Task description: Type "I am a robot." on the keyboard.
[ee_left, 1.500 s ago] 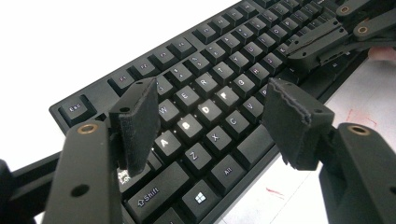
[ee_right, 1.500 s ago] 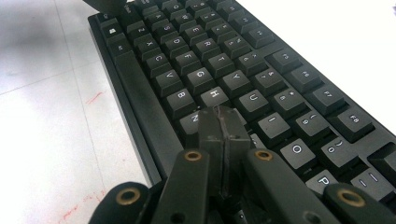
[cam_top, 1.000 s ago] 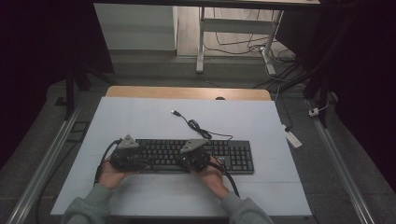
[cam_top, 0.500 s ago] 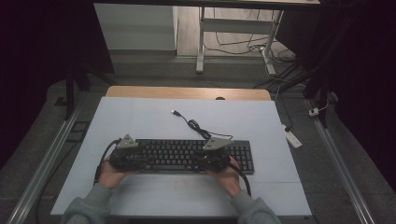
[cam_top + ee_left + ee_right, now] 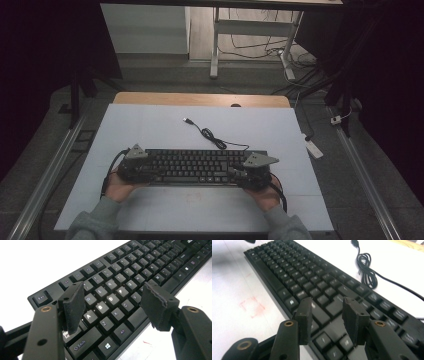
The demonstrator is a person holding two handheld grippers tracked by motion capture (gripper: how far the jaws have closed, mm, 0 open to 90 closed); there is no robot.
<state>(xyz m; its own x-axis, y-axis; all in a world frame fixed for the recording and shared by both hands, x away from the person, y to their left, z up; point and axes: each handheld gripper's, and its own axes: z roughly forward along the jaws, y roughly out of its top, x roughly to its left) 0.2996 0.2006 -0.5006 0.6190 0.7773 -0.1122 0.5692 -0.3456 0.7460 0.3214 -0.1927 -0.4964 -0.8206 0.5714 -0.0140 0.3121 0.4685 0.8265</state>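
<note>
High view: a flat black plastic computer keyboard lies across the near middle of the pale white counter, its thin black coiled cable trailing toward the far edge, while the left claw and right claw cover its two ends so the outer keys are hidden. Left gripper view: the left claw's jaws stand wide apart over the letter keys, nothing between the pads, and the keyboard's far end is cut off. Right gripper view, blurred so key legends cannot be read, has the right claw's jaws, just opening, parted above the keys and gripping nothing.
</note>
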